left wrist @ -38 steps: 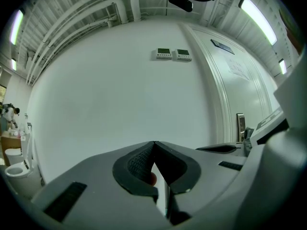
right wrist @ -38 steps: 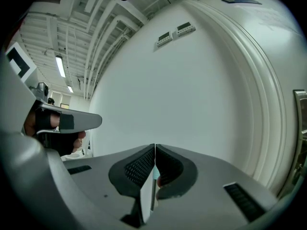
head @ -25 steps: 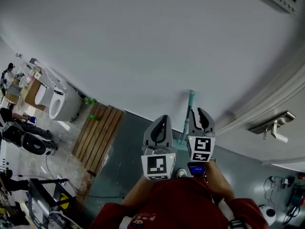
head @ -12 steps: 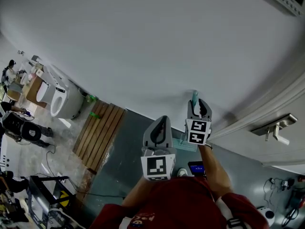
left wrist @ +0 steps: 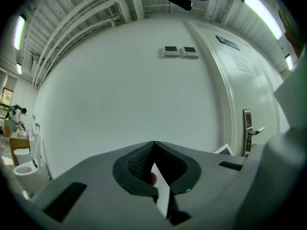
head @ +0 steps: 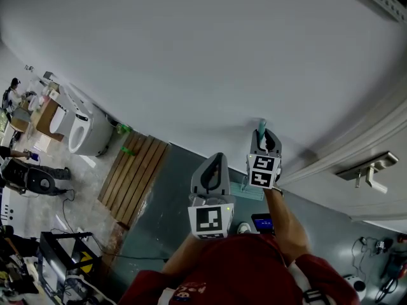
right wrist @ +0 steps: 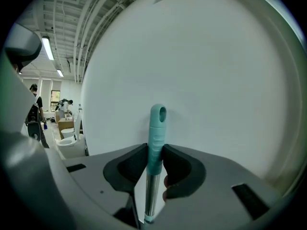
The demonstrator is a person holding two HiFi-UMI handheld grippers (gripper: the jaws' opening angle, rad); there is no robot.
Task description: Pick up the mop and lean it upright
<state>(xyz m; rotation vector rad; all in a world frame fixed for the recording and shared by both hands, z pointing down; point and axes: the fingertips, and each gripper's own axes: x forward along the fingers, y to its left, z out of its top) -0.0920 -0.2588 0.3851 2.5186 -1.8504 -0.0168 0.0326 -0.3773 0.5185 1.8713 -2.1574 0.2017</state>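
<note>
Two claws here, both grey plastic with ribbed black pads. My right claw (right wrist: 154,150) is clamped on the mop (right wrist: 156,128), pads pressing its teal plastic grip from both sides. Those jaws have just been closing in on it. The grip ends in a rounded tip with one oval hang hole, and below it the shaft turns to shiny chrome. The mop stands upright with its tip right by the smooth white wall (head: 191,56); can't tell if it actually touches. The mop's head, down on the dark floor (head: 165,221), is mostly hidden behind my claw in the head view. My left claw (left wrist: 154,145) is empty, jaw tips together, held just beside the right one. Off to the left are one slatted wooden board (head: 133,176) and what look like two glossy white toilets (head: 79,135). There's one metal lever door handle (head: 367,170) on the right, plus two small wall panels (left wrist: 171,51), too tiny to read.
</note>
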